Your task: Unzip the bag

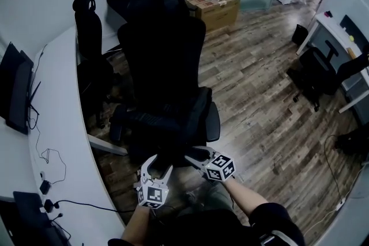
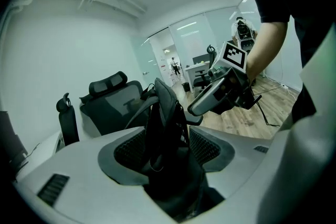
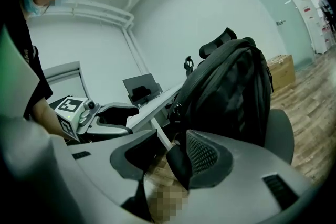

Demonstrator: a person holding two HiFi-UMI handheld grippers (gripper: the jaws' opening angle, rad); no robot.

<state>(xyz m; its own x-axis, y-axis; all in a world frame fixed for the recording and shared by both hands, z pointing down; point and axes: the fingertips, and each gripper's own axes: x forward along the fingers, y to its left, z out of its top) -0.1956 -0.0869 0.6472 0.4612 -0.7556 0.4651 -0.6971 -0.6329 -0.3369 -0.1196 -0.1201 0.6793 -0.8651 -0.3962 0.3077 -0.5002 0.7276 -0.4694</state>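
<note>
Bag upright on chair, ahead of us | left gripper spread wide, bag's narrow edge framed between its jaws; we judge it nearer | right gripper jaws parted, bag ahead-right

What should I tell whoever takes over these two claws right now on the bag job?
Left claw: open, the bag stands between its jaws, not pinched.
Right claw: open, beside the left one, bag just ahead.
Bag: black backpack, upright on the office chair.
Done: both claws are at the bag; no zipper pull held, no opening visible.
Left: find the zipper pull, steady the bag, unzip.
</note>
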